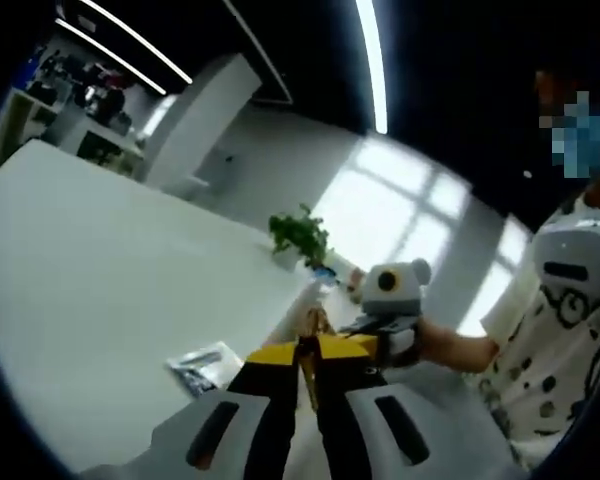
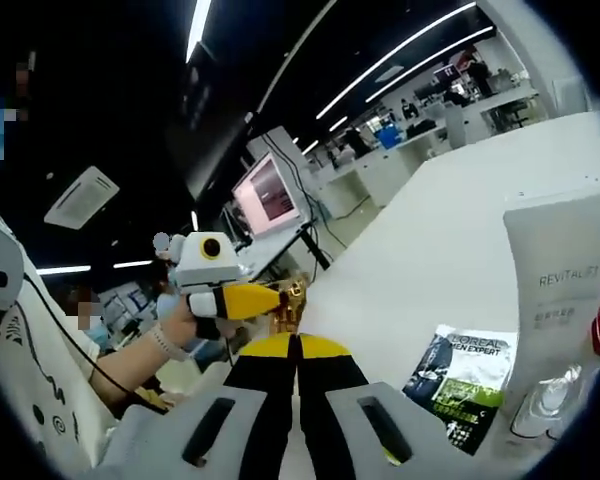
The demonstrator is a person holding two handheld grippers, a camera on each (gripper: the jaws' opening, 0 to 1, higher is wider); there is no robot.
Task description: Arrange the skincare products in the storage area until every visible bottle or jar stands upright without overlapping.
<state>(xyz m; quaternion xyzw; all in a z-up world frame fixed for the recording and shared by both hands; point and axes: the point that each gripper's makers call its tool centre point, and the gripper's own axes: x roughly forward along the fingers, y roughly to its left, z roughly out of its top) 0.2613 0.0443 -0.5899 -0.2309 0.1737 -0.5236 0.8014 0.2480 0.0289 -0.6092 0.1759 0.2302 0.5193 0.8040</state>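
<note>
Both tools are up off the worktop right now, pointed at each other. In the left gripper view my left tool has its jaws pressed together, yellow tips touching, nothing between them. Straight past the tips I can see the right tool coming in from the right, held by the person's hand, and its tips sit just beyond mine.

The right gripper view is the same story: right tool pressed together with nothing in it, and the left tool comes in from the left with its yellow jaws closed, nose to nose with mine. There's something small and brownish right at its tip, but it's too blurry for me to tell what.

The products are on the white worktop. In the right gripper view there's a dark L'Oreal sachet lying flat just right of my jaws, a tall white box standing upright beside it marked Revitalift, and a clear bottle low at the box's foot. In the left gripper view the sachet lies flat just left of the jaws. A potted plant sits farther back on the worktop.
</note>
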